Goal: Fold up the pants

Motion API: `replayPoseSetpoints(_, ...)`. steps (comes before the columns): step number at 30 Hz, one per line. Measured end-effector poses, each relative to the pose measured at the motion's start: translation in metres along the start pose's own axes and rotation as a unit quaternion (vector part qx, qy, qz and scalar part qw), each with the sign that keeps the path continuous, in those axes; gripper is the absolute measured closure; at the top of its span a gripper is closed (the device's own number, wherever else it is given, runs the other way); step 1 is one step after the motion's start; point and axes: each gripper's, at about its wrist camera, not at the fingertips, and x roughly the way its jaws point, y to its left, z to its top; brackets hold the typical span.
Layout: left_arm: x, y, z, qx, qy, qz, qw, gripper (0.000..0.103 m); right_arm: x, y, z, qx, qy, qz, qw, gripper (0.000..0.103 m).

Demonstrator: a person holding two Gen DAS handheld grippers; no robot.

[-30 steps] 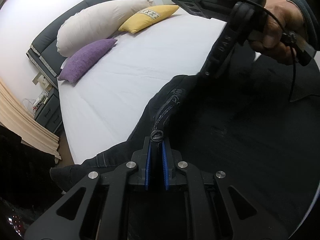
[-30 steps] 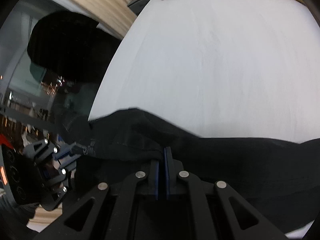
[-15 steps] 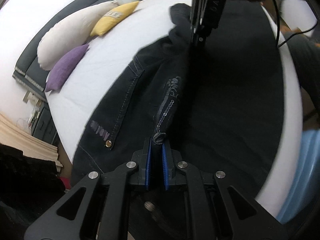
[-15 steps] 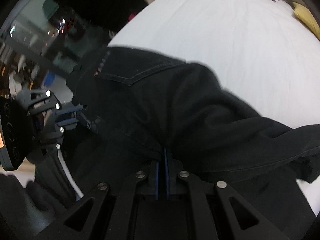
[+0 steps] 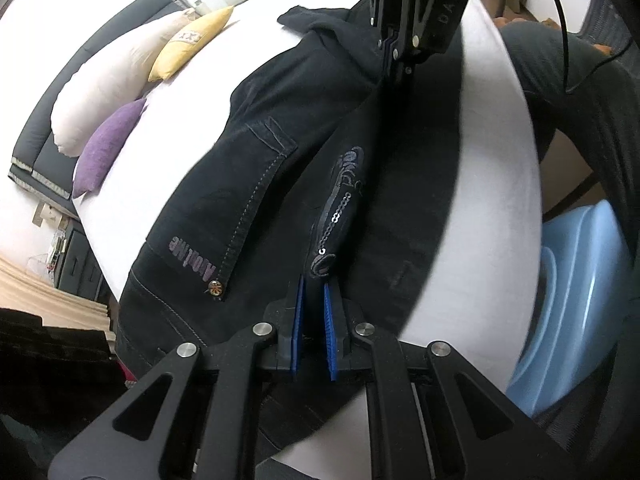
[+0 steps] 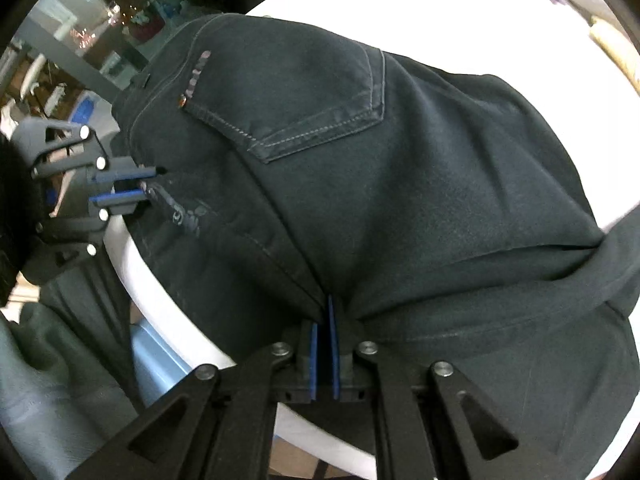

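Black jeans (image 5: 256,184) lie on the white bed (image 5: 496,168), back pocket up, folded lengthwise along the seat seam. My left gripper (image 5: 314,284) is shut on the waistband fold with its sequin trim (image 5: 338,216). My right gripper (image 6: 323,312) is shut on the crotch seam of the jeans (image 6: 400,184). The right gripper also shows at the top of the left wrist view (image 5: 394,60); the left one shows at the left of the right wrist view (image 6: 136,188). The legs trail off toward the far side.
White (image 5: 108,84), yellow (image 5: 192,44) and purple (image 5: 104,148) pillows lie by the dark headboard (image 5: 48,112). A light blue plastic stool (image 5: 576,304) stands beside the bed edge. A nightstand (image 5: 68,248) and a beige curtain (image 5: 44,300) are at the left.
Both grippers have swung the jeans over and laid them down on the bed. The back pocket side has turned up and the fabric has spread flatter.
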Motion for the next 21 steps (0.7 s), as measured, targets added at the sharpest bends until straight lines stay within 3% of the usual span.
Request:
replayPoseSetpoints(2, -0.005, -0.007, -0.003, 0.007, -0.002, -0.003, 1.0, 0.095, 0.004, 0.019, 0.015, -0.005, -0.004, -0.013, 1.0, 0.097)
replayPoseSetpoints(21, -0.015, -0.008, -0.012, -0.008, -0.005, -0.006, 0.9999, 0.095, 0.01, 0.072, 0.033, 0.005, -0.037, -0.074, 0.997, 0.096)
